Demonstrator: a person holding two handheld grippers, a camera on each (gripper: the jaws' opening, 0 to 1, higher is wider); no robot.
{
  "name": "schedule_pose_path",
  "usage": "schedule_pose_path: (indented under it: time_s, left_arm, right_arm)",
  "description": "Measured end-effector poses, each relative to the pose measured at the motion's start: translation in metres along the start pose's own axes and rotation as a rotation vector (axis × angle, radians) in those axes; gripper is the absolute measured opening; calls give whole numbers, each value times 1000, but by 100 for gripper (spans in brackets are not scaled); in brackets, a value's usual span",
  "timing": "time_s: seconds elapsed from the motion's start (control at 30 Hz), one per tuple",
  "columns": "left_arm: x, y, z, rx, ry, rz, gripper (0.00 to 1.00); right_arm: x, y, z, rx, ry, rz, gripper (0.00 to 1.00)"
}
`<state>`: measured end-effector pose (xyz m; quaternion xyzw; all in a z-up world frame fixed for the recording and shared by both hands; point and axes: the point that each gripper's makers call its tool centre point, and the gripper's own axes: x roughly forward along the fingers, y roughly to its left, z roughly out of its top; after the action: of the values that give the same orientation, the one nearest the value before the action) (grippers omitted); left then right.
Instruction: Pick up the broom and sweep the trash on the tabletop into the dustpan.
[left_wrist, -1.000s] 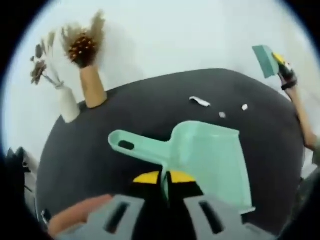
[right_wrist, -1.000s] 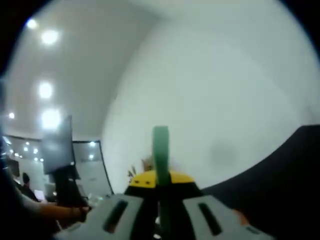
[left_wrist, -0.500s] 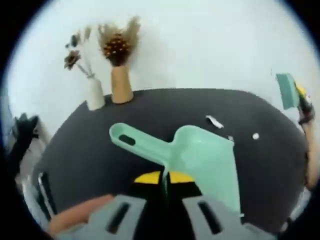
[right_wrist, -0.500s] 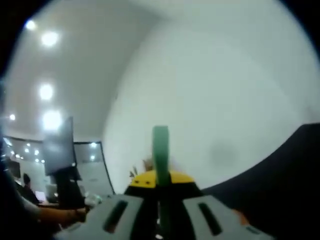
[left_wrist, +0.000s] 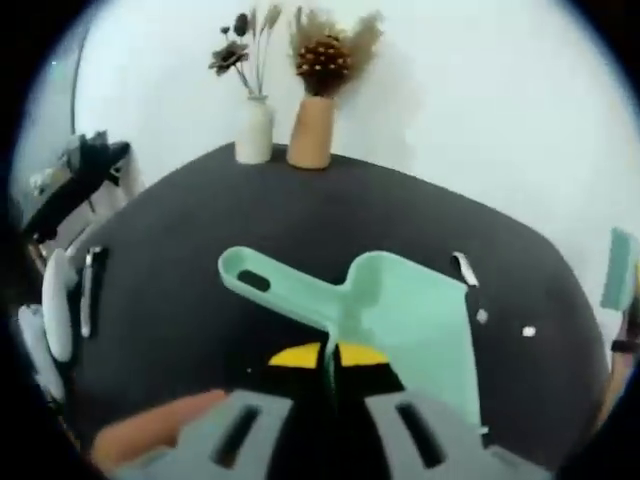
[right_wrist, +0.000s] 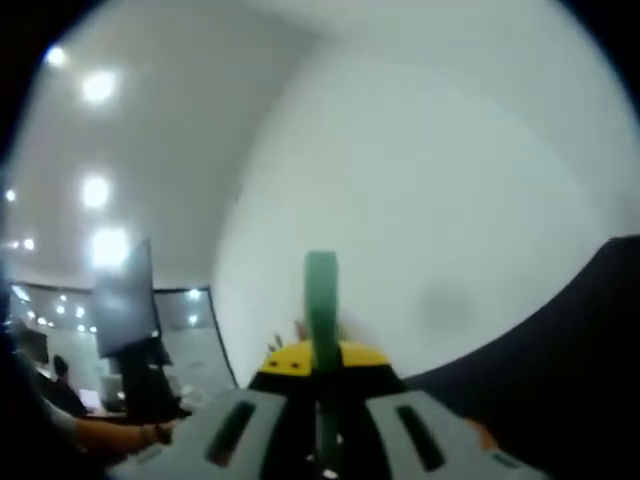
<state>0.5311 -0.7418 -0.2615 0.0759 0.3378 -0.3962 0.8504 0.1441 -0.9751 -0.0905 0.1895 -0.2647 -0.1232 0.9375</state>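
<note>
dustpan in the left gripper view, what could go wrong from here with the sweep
The left gripper pinches the dustpan by one thin edge, so a push from the broom could twist it loose. The paper scraps lie apart near the table edge, so a hard stroke might flick them off. The right gripper faces the wall, so the stroke would likely start blind.

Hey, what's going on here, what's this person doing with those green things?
A person is getting ready to sweep scraps off a dark table. The left claw is shut on the edge of a mint green dustpan, held above the tabletop near a few bits of white trash. The right claw is shut on the green broom, which is raised and aimed at the wall, so no sweeping is happening at this moment. Two vases stand at the far edge.
</note>
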Motion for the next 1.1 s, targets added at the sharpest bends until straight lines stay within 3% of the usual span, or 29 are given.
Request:
schedule_pose_path:
  time_s: [0.23, 0.33, 0.47, 0.6, 0.63, 0.77, 0.87, 0.93, 1.1]
  left_arm:
    - [-11, -6, -5, -22, -17, 114, 5]
    - [-10, -5, -12, -75, -23, 140, 5]
    - [-7, -2, -22, -72, -16, 162, 5]
    - [-7, -1, -24, -119, -21, 116, 6]
    - [-7, -7, -24, -141, -35, 76, 8]
    - [-13, -15, -21, -258, -48, -56, 24]
    - [-19, -2, -14, -331, -86, -72, 24]
    - [-25, 7, -9, -426, -125, -107, 24]
    - [-33, 25, -13, -588, -183, -172, 26]
  right_arm:
    - [1, -8, 8, 68, -11, 15, 6]
    - [4, -17, 14, 114, -17, 29, 6]
    - [5, -18, 15, 134, -17, 29, 6]
    - [5, -16, 18, 158, -23, 42, 6]
    - [6, -16, 19, 158, -24, 44, 6]
    - [6, -13, 19, 158, -25, 47, 6]
    - [6, -10, 18, 148, -22, 49, 6]
    - [6, -8, 17, 141, -19, 52, 6]
    - [7, -3, 15, 122, -15, 56, 6]
